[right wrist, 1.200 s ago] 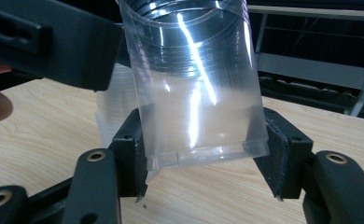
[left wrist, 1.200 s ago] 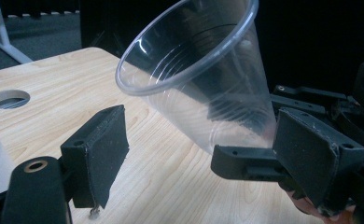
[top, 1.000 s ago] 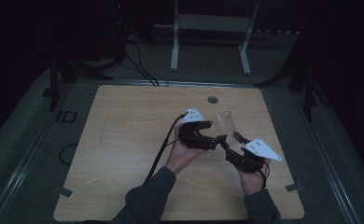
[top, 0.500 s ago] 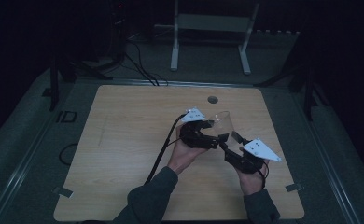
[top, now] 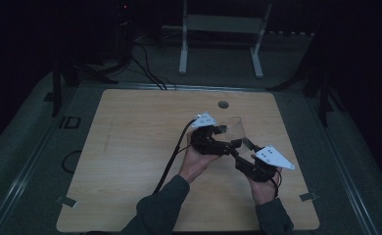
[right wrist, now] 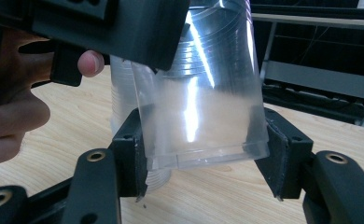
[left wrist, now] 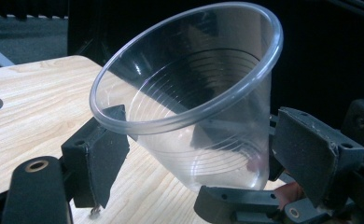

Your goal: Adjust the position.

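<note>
A clear plastic cup [top: 233, 128] is held above the wooden table [top: 130, 147] between both grippers. In the left gripper view the cup [left wrist: 194, 116] is tilted with its rim towards the camera, and my left gripper [left wrist: 203, 149] is shut on its wall just under the rim. In the right gripper view my right gripper [right wrist: 203, 154] is shut on the cup's [right wrist: 203, 107] base end, a pad on each side. A second clear wall [right wrist: 124, 98] shows behind it; I cannot tell whether that is another cup. In the high view the left gripper [top: 227, 138] and right gripper [top: 241, 146] meet at the cup.
A round hole [top: 223, 104] lies in the table just beyond the cup. The left gripper's black cable [top: 172, 156] trails back over the table. A white metal frame [top: 223, 24] stands on the floor behind the table. The surroundings are dark.
</note>
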Motion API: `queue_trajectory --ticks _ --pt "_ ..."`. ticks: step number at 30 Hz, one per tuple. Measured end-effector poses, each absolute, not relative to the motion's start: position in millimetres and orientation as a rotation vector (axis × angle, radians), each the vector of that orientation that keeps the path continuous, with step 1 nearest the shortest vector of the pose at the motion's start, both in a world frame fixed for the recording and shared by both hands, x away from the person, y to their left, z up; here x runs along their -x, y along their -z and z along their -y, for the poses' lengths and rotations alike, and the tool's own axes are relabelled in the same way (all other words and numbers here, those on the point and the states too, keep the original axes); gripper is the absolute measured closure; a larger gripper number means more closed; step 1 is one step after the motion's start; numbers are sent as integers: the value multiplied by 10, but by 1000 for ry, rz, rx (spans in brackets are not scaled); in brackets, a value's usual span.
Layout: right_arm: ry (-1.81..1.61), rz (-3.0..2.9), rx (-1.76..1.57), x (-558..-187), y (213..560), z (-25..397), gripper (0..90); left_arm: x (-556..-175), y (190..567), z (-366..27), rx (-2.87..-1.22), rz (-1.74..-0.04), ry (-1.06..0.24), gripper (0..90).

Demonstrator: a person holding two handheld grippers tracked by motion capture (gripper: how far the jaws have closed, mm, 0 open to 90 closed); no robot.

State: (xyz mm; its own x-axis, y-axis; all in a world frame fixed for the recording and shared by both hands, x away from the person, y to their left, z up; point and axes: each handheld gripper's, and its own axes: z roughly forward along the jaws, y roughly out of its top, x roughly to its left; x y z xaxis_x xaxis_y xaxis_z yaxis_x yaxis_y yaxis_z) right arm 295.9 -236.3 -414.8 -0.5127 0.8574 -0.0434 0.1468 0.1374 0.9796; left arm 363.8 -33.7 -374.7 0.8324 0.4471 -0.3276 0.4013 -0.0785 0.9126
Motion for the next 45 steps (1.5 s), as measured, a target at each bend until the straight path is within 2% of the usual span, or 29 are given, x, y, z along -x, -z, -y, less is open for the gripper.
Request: queue_trajectory --ticks 6,12,19,33,45 --pt "-1418 -1785 -967 -2967 4156 2357 422 -3646 3752 350 -1661 -685 -22 183" --pt "-1415 -1789 -969 -2968 4159 2364 421 -3629 3743 349 -1632 -686 -25 254" --pt "-1415 -1803 -970 -2977 4166 2371 420 -3586 3738 361 -1632 -676 -67 295" --pt "-1401 -1861 -941 -3009 4154 2364 399 -3535 3735 359 -1646 -656 -123 320" --pt "-1375 -1926 -932 -3036 4154 2348 308 -3531 3737 344 -1634 -654 -134 320"
